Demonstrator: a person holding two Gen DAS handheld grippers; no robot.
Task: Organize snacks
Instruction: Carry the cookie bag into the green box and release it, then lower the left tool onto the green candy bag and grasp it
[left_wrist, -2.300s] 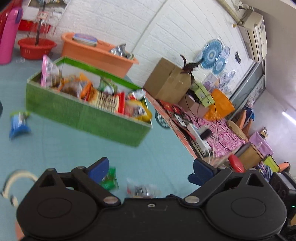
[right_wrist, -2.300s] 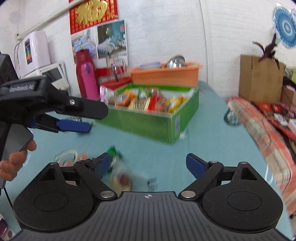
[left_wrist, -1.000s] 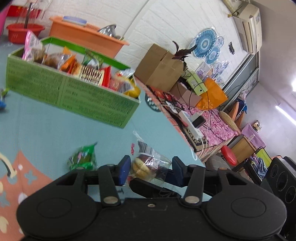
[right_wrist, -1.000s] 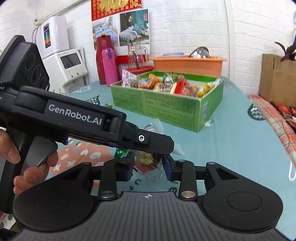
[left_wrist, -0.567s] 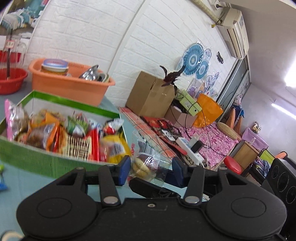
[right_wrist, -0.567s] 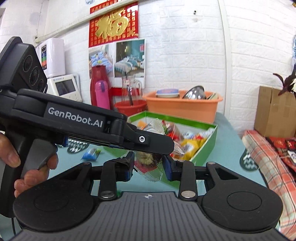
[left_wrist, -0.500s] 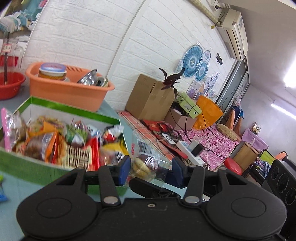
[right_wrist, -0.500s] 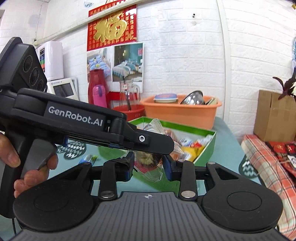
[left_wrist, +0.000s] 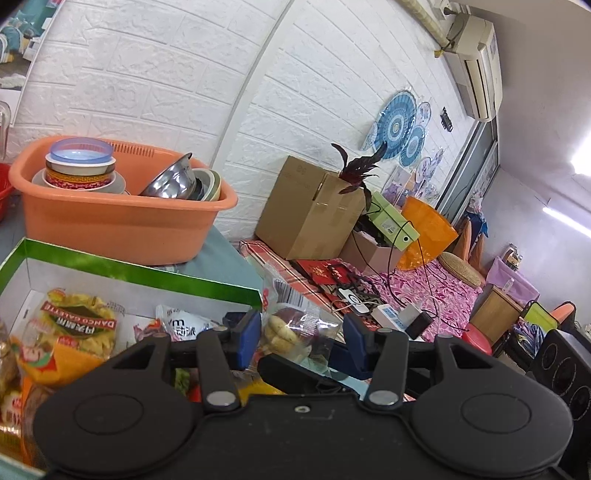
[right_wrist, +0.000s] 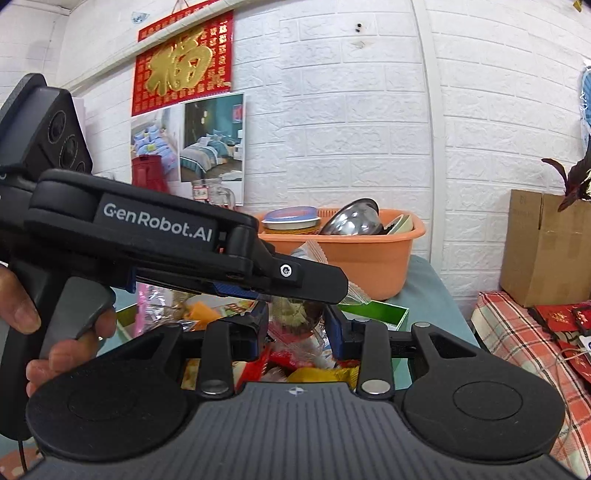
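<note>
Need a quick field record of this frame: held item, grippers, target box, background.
held item: clear plastic snack bag of cookies, off the table
left gripper: shut on the bag
right gripper: shut on the same bag
target: green cardboard box, open, already holding snack packets; bag is above its near right end
behind box: orange plastic tub of bowls

We're in someone's home, a lived-in family room. White brick-pattern walls all round, a red-and-gold calendar hanging (right_wrist: 183, 61) high on the left with bedroom posters (right_wrist: 188, 140) beneath it. Far on the table, an orange wash basin (left_wrist: 122, 221) holds stacked bowls and a steel pan. Off to the right, a cardboard box (left_wrist: 308, 208), blue paper fans (left_wrist: 397, 127) on the wall, an air conditioner (left_wrist: 476, 70) up high, and floral bedding (left_wrist: 436, 295) strewn with chargers.
</note>
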